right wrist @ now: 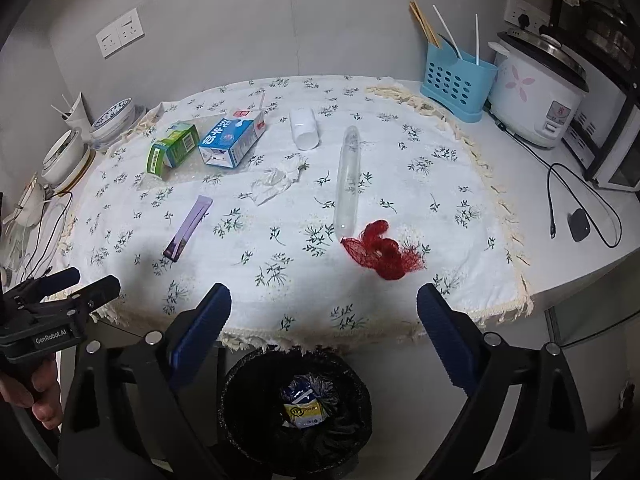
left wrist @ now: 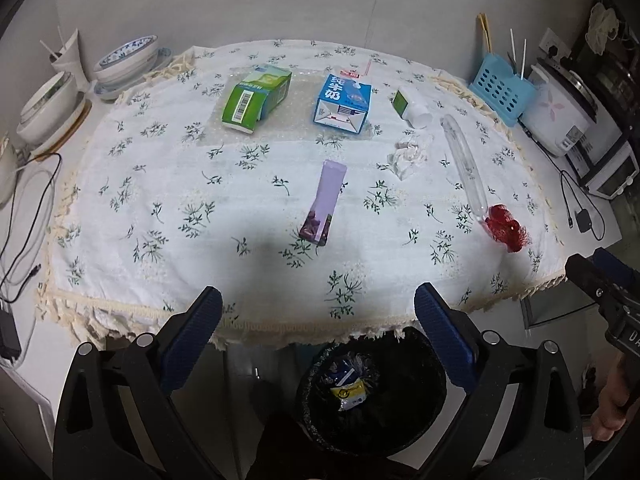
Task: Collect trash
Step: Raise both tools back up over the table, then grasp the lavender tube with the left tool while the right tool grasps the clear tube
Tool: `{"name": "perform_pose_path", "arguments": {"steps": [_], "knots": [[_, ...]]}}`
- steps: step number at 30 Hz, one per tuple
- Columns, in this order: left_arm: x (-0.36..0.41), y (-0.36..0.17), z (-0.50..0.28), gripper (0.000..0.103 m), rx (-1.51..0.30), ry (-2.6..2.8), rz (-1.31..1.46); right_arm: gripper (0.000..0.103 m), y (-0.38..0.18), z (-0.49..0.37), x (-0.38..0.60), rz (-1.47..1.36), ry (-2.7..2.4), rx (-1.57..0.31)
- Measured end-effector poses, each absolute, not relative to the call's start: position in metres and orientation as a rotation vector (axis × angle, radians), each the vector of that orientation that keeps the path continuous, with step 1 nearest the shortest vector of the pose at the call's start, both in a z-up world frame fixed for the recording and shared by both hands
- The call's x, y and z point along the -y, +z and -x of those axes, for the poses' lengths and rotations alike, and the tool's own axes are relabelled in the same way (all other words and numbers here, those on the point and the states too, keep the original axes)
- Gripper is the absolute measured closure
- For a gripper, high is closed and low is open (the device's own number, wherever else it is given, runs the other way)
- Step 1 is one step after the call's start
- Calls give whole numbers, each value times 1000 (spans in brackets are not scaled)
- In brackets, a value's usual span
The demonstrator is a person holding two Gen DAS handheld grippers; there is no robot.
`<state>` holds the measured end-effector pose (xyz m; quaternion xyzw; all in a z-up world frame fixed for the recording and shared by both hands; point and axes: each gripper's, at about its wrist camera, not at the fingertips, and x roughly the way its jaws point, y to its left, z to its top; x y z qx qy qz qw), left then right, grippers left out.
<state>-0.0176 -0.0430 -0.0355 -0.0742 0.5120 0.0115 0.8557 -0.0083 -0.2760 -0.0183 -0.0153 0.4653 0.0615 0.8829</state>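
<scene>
Trash is spread right across the desk (left wrist: 120,208): a green carton (left wrist: 256,98) and a blue milk carton (left wrist: 343,104) lie on their sides toward the top middle of the left wrist view, a white bottle (left wrist: 412,109) and a crumpled tissue (left wrist: 410,153) just right of them, a purple sachet (left wrist: 323,204) dead centre, and a long clear plastic tube (left wrist: 464,164) running down to a red mesh net (left wrist: 505,227) at the right. Both sets of tongs hang back at the near edge, over the black bin (right wrist: 296,412) at the bottom of the frame, which already holds a wrapper or two. The left tongs (left wrist: 318,334) are spread wide and empty; the right tongs (right wrist: 324,334) are the same, wide and carrying nothing. So I'd call this between pickups, with most of the job still ahead. The red net lies nearest the right tongs, the sachet nearest the left; either wants a reach forward, a low approach and a pinch flat against the soft flowered cloth. Around the scene: stacked bowls (left wrist: 128,60) upper left, a blue utensil caddy (right wrist: 458,82) and a rice cooker (right wrist: 538,96) upper right, cables trailing at both sides, sockets on the grey wall.
</scene>
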Motion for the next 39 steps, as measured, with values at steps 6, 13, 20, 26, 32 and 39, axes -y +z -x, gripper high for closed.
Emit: {"name": "perform_pose_path", "arguments": {"steps": [6, 13, 20, 26, 32, 39], "knots": [[36, -48, -20, 11, -1112, 18, 161, 21, -29, -35, 274, 19, 115, -1012], [32, -68, -68, 14, -1165, 0, 141, 30, -51, -85, 275, -4, 79, -1077], [39, -92, -102, 21, -1215, -29, 110, 39, -76, -125, 284, -56, 37, -1134], [44, -113, -117, 28, -1254, -34, 97, 50, -97, -151, 285, -69, 14, -1180], [50, -123, -126, 45, -1291, -44, 82, 54, -104, -173, 283, -83, 2, -1209], [49, -122, -127, 76, -1293, -21, 63, 65, -113, -194, 278, -94, -31, -1251]]}}
